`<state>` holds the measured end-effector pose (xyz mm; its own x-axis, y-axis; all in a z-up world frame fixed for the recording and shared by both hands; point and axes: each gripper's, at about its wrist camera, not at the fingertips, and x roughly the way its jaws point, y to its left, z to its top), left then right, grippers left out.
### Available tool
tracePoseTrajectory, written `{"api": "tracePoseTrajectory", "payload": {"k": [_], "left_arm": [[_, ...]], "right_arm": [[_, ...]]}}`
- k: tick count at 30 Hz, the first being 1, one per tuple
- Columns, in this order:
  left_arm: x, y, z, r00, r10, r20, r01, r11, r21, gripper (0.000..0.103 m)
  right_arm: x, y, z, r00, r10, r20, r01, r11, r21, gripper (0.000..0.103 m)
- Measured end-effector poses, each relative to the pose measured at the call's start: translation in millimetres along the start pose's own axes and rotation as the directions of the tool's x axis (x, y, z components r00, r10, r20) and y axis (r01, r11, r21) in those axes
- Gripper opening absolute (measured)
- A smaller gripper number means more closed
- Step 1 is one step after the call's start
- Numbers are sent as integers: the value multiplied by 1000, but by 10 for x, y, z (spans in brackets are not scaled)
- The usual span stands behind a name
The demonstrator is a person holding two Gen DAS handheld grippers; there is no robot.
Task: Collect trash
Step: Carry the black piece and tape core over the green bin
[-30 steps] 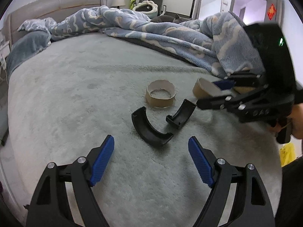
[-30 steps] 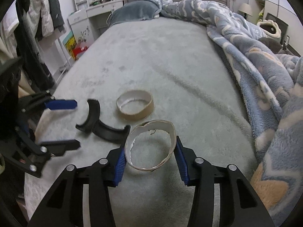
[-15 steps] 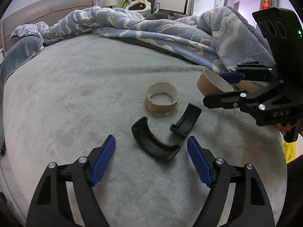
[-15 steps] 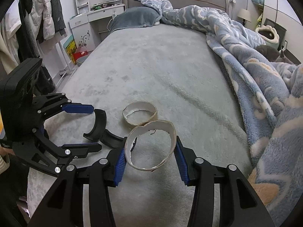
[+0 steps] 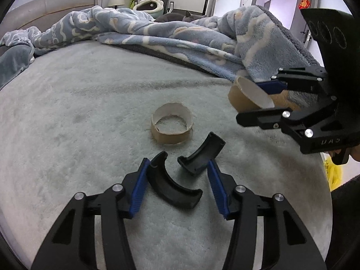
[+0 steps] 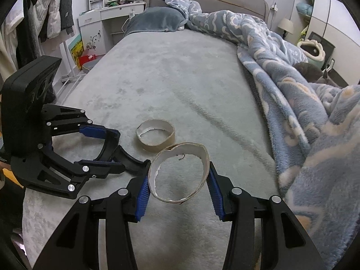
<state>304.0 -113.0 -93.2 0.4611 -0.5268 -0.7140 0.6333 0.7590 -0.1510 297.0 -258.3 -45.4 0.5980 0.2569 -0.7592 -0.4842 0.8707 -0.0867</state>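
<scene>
We see the right gripper (image 6: 178, 183) clamped on a torn cardboard ring (image 6: 180, 173), lifted off the grey bed cover (image 5: 78, 112). A second cardboard ring (image 5: 172, 123) lies on that cover. Just in front of this ring rest two curved black plastic pieces, one longer (image 5: 171, 185), one shorter (image 5: 201, 153). The left gripper (image 5: 177, 185) has just been closing around both; its right pad looks clear, so apart.
</scene>
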Motion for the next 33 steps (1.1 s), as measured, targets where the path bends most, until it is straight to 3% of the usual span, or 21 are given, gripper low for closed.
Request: {"api": "tracePoseTrajectory", "payload": {"k": [1,4,5,7,11,14,33], "left_arm": [[-4,8,-15,1000,-5,-3,5,1000,-4,54],[-19,27,-68,999,-29,-21,28,1000,-14,71],[-37,24,-88,999,-30,-19,29,1000,-9,71],[-59,0,-114,1000,-22,-17,22,1000,7,67],[-78,20,-138,1000,9,-8,-9,1000,1,50],[-98,55,-135,1000,10,5,-10,1000,-19,47],[-667,-45,-267,996,51,79,-45,997,-69,45]], "right_arm": [[-13,6,-3,1000,-9,-1,9,1000,-2,47],[-70,21,-6,999,-33,3,33,999,-1,47],[-97,28,2,999,-43,8,43,999,-2,47],[-134,34,16,998,-58,14,58,998,-1,47],[-205,72,57,996,-79,37,79,997,8,47],[-242,133,91,995,-84,49,84,996,13,47],[-491,516,8,996,-39,80,29,991,129,47]]}}
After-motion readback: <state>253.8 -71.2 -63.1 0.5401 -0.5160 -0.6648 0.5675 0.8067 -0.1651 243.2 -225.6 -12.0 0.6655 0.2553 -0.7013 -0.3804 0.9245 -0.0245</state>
